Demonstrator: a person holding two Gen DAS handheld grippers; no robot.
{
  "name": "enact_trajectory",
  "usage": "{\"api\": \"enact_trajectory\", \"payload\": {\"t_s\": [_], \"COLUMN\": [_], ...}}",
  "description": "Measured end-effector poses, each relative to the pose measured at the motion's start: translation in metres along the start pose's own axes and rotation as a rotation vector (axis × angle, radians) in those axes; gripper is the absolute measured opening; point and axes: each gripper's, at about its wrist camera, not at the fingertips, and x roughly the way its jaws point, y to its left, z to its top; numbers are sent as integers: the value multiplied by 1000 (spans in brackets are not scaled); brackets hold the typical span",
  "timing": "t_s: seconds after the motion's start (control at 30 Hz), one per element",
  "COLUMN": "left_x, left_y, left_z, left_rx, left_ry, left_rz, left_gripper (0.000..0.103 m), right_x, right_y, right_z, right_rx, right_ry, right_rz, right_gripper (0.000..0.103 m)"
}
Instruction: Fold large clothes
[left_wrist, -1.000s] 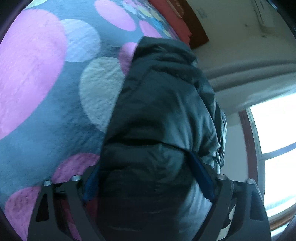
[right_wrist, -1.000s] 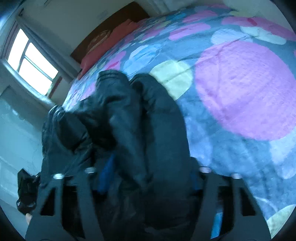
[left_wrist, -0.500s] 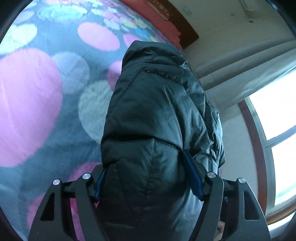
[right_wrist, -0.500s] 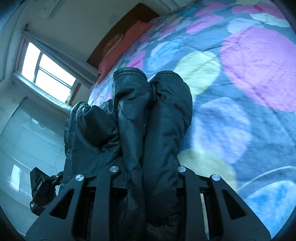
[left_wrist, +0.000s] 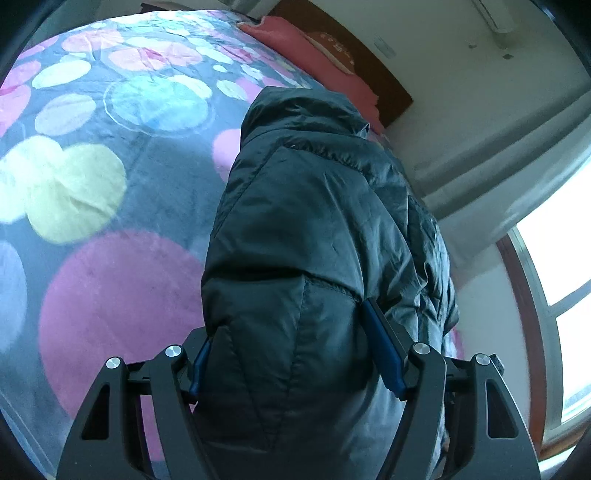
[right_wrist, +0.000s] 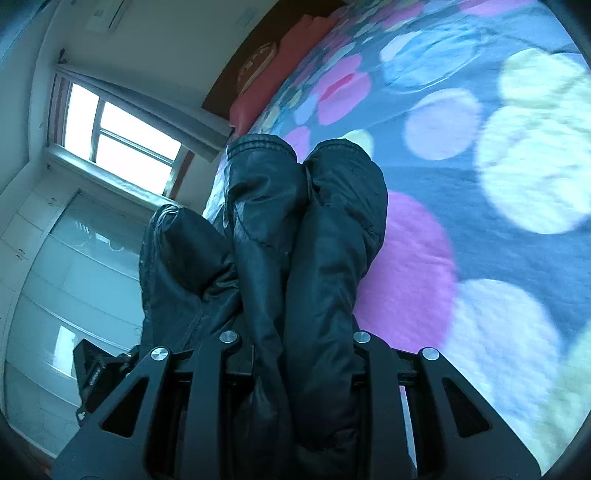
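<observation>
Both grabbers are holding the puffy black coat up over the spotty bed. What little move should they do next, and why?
Probably lower the coat onto the bedspread and lay it flat. Both the left gripper and right gripper clamp bunched padding, and the coat hangs crumpled, so it cannot be folded neatly yet.

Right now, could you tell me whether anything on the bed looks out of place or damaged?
Nothing stands out. The dark jacket is bunched between both grippers' fingers above the dotted bedspread; no tear or spill shows. The red pillow lies by the headboard.
</observation>
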Motion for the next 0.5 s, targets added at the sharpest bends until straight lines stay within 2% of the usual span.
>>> {"api": "enact_trajectory", "payload": {"t_s": [0.23,0.37,0.5], "left_x": [14,16,11], "left_y": [39,44,42], "left_z": [11,8,6], "left_rx": [-39,-39,-46], "left_ry": [30,28,36], "left_rz": [18,8,0], "left_gripper": [70,71,74], "right_x": [30,30,38], "right_y": [-3,-4,1], "right_z": [-3,-6,2], "right_rx": [16,15,-5], "right_ry": [11,8,6], "right_rz": [-75,-89,-126], "right_gripper": [25,29,41]}}
